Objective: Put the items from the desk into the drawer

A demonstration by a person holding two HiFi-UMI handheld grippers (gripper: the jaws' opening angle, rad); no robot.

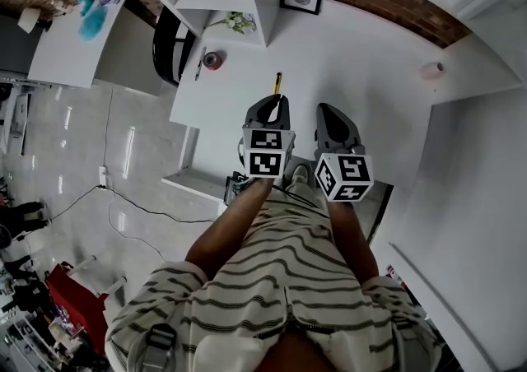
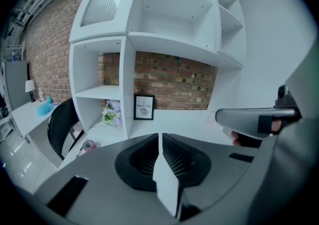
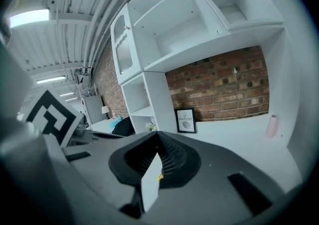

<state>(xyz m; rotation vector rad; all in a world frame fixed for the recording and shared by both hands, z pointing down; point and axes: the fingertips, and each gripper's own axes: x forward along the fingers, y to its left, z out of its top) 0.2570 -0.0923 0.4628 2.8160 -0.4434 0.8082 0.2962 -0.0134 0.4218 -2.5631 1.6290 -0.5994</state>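
Head view: the left gripper (image 1: pixel 276 103) and right gripper (image 1: pixel 332 111) hang over the white surface (image 1: pixel 362 66). A pencil (image 1: pixel 277 82) lies just past the left one.

Left gripper view: its fingers (image 2: pixel 167 184) are pressed together and hold nothing. A frame (image 2: pixel 144 107) says "NATURE".

Right gripper view: these fingers (image 3: pixel 149 181) are together too.

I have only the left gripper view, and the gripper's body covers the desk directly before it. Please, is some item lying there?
Observer: Yes. The head view shows a yellow pencil just ahead of the left gripper.
Operator: And the other one, is it open?
Observer: No. The right gripper shows its jaws together in its own view.
Operator: Is anything further to the right?
Observer: A pink container stands upright at the far right end of the desk.
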